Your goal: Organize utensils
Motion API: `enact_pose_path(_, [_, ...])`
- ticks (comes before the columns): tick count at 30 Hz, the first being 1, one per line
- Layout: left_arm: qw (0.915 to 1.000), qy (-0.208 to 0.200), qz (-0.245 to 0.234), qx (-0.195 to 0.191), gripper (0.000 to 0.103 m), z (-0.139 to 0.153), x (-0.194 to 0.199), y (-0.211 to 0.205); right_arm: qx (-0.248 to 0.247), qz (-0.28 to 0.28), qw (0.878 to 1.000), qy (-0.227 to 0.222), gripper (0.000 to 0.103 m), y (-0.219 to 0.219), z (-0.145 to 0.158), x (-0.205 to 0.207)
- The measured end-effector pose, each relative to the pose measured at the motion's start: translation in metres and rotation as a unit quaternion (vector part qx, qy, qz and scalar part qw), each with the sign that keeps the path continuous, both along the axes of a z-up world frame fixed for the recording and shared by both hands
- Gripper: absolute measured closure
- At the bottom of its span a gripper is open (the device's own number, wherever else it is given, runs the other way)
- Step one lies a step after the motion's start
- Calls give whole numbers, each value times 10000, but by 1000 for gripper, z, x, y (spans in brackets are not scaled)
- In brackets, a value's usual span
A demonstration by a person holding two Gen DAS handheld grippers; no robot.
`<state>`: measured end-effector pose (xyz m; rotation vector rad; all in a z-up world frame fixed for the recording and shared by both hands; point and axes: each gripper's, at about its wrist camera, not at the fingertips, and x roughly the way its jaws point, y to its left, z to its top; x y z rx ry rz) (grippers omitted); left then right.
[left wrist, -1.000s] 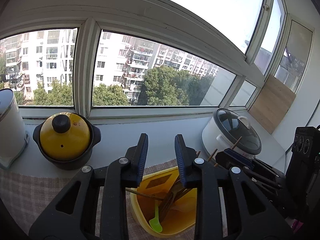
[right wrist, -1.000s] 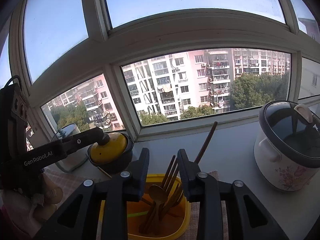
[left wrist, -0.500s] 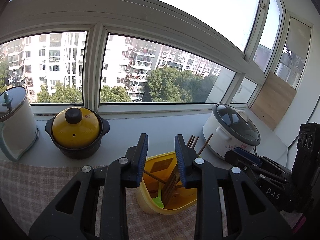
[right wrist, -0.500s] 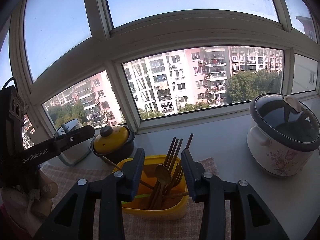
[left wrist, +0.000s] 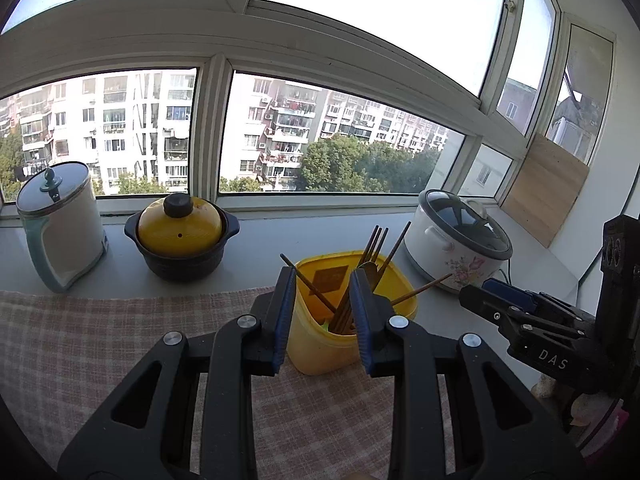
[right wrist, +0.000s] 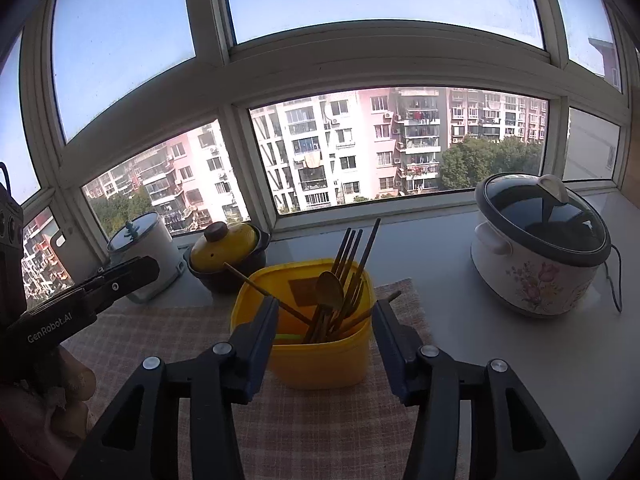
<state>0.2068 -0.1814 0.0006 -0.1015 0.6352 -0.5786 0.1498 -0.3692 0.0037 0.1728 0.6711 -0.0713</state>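
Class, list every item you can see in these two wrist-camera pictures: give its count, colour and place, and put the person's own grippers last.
Square plastic tub: one, yellow, on the cloth.
Chopsticks and spoon: several, brown, standing in the tub.
Checked cloth: one, beige, under the tub.
Lidded clay pot: one, yellow lid, black body, on the sill.
Floral rice cooker: one, white, dark lid, right of the tub.
Lidded kettle: one, white and pale green, left end of the sill.
Wooden board: one, light brown, leaning at the right wall.
Left gripper: black, open.
Right gripper: black, open.
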Motion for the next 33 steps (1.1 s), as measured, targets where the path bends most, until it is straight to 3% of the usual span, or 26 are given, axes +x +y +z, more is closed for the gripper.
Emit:
enact_pose_path(3, [9999,-67,-16,97,76,3,-17,6,-111,-23,9999,-25,40,7,5,-14])
enact_pose_path(5, [9998,-119,-17,136,65,7,-28,11,-201,-34,9998,-59,38,11,10,-23])
enact_pose_path(6, [9998,-151,-8,154,58,9,-34,13,-248,-40,9997,-71,34,13,13,-28])
enact_pose_path(8, [9996,-226,28,150,54,12,-45,18,-329,-31,9994,-135,28,17,18,-37])
enact_pose_path(10, [9997,-212,34,132,41,14,-55,24,-405,-9,9990,-195,20,22,22,-45])
enact_pose_path(15, [9996,-172,74,203,26,15,-74,33,-553,76,9982,-200,17,33,25,-60])
enact_pose_path(23, [9978,-193,262,572,21,11,-99,42,-572,60,9979,-301,7,38,28,-78])
enact_pose_path(33, [9909,-502,735,1010,0,16,-125,49,-688,-55,9966,-443,0,39,30,-92])
